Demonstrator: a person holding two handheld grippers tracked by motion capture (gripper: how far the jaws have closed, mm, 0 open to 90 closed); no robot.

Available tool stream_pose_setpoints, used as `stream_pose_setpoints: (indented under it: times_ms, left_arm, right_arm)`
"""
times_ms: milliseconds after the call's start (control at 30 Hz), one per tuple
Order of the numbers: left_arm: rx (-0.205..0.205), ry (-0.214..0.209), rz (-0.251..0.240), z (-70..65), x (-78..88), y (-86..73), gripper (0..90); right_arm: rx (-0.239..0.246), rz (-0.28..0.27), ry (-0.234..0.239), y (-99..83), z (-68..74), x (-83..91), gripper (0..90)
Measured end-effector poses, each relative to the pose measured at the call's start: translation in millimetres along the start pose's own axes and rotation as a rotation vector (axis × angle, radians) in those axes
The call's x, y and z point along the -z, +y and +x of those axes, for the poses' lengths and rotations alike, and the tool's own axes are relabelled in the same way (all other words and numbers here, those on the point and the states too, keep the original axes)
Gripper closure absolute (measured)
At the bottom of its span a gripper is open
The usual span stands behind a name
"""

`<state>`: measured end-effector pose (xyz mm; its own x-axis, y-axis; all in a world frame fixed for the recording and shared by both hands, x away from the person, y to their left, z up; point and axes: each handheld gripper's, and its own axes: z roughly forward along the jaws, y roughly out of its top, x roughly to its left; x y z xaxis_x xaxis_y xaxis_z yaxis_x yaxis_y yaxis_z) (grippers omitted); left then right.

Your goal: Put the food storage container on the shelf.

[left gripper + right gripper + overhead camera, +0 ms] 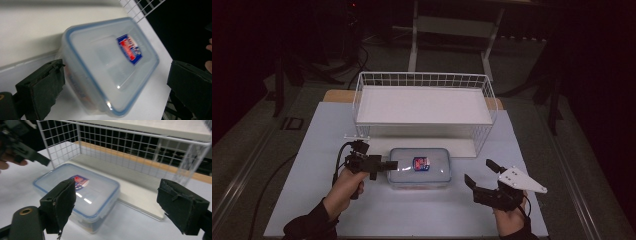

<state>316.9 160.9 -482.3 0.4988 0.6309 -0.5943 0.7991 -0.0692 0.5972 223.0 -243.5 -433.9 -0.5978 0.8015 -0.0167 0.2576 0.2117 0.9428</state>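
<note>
- Pale and bare at its near edge, the surface [422, 212] carries everything, with dark floor and dim furniture legs around it in the high view.
- Nearest the person, the right gripper [482, 176] sits at the right of the surface, its fingers spread wide with nothing between them, well apart from the box; a grey three-cornered plate rides on top of it.
- At the left, the left gripper [393, 164] is held level in the person's hand, its tip at the left end of the box; from above I cannot tell whether it touches.
- The left gripper view settles the fingers [42, 87]: they stand wide, one low at the left of the box, the other far off at the right edge, neither pressing on it.
- Between the two grippers lies the clear plastic box [420, 168], flat on the surface just in front of the basket, its lid on and edged with a blue seal.
- The right gripper view [115, 206] shows the box's side wall and a latch flap on its near end, which the high view does not give.
- A red-and-blue label [129, 49] sits on the lid; its writing is too blurred to read in any view.
- Farthest back stands the white wire basket [424, 80], with a white board laid inside.
- Seen along the right gripper, a wooden strip shows through the basket's mesh [130, 142].
</note>
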Motion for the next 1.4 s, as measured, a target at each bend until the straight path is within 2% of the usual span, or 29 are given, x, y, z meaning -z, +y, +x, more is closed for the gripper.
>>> stream_pose_setpoints:
  times_ms: [100, 233, 300, 400, 500, 567, 667, 733, 867, 900, 1033, 1100, 1200, 1300, 1400]
  left_arm:
    - [0.06, 0.002, 0.022, 11.6, -3.2, 0.1, 3.5]
    - [0.156, -0.042, 0.048, 27.0, -7.6, -0.6, 6.4]
    - [0.16, -0.061, 0.068, 31.9, -11.0, -1.7, 8.3]
    - [0.178, -0.057, 0.085, 35.4, -14.8, -3.1, 14.3]
    - [0.207, -0.066, 0.097, 38.3, -18.1, -3.5, 17.2]
    - [0.223, -0.077, 0.103, 40.1, -20.1, -3.8, 23.9]
    - [0.256, -0.113, 0.112, 44.4, -24.2, -4.8, 35.2]
    - [0.28, -0.157, 0.106, 46.4, -26.0, -6.0, 41.7]
    - [0.267, -0.143, 0.096, 43.8, -24.1, -6.4, 46.8]
    - [0.281, -0.142, 0.093, 43.5, -23.9, -6.6, 47.0]
    - [0.273, -0.157, 0.103, 39.6, -22.5, -7.0, 49.9]
    - [0.237, -0.159, 0.109, 37.9, -20.1, -7.6, 51.6]
    - [0.211, -0.168, 0.103, 33.7, -17.3, -9.3, 53.6]
    - [0.183, -0.188, 0.105, 30.9, -15.2, -11.3, 55.8]
    - [0.157, -0.195, 0.109, 28.9, -13.9, -12.0, 56.3]
  right_arm:
    - [-0.012, 0.042, 0.001, -1.8, 3.7, -3.8, 15.9]
    - [-0.053, 0.067, 0.058, -2.7, 2.3, -6.9, 17.2]
    - [-0.069, 0.072, 0.093, -3.3, 0.9, -8.0, 17.2]
    - [-0.093, 0.099, 0.136, -4.0, -1.0, -11.6, 17.3]
    - [-0.127, 0.122, 0.16, -5.3, -2.7, -14.1, 18.5]
    - [-0.154, 0.14, 0.179, -6.3, -3.6, -16.1, 18.1]
    - [-0.177, 0.16, 0.196, -7.6, -5.2, -18.5, 17.9]
    - [-0.197, 0.175, 0.206, -8.6, -7.0, -19.9, 17.6]
    - [-0.219, 0.221, 0.193, -11.0, -9.2, -24.1, 13.9]
    - [-0.226, 0.234, 0.203, -12.3, -10.1, -25.6, 13.3]
    - [-0.275, 0.276, 0.23, -18.6, -11.9, -31.6, 11.3]
    - [-0.31, 0.288, 0.249, -21.1, -13.8, -34.6, 11.5]
    - [-0.349, 0.296, 0.27, -23.8, -18.6, -39.3, 15.3]
    - [-0.375, 0.306, 0.282, -26.0, -23.6, -45.8, 18.7]
    - [-0.377, 0.311, 0.282, -27.4, -26.8, -52.4, 22.3]
